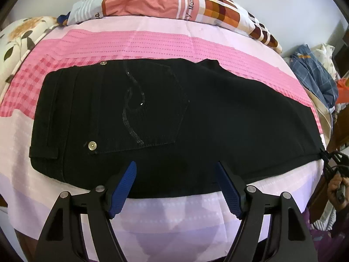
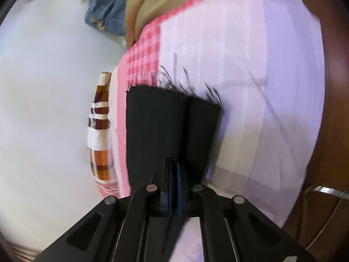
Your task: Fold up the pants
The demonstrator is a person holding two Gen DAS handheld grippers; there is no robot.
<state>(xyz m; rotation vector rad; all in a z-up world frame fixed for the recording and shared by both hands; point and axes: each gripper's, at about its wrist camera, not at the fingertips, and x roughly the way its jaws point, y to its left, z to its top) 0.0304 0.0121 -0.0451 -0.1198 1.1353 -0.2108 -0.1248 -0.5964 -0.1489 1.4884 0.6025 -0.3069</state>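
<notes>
The black pants [image 1: 165, 113] lie flat across the pink bed cover, waistband at the left, back pocket with a sequin swirl facing up, legs running to the right. My left gripper [image 1: 175, 168] is open, its blue fingers [image 1: 123, 187] hovering over the near edge of the pants. My right gripper [image 2: 173, 168] is shut on the pants' leg ends [image 2: 165, 126], whose frayed hems hang ahead of it. It also shows at the far right of the left wrist view [image 1: 333, 159], at the leg ends.
The pink and lilac bed cover [image 1: 152, 43] spreads under the pants. A patterned pillow [image 1: 174, 2] lies at the far edge, a floral pillow [image 1: 19, 35] at the left. A pile of clothes [image 1: 316, 72] sits at the right. The wooden bed frame [image 2: 322, 131] borders the mattress.
</notes>
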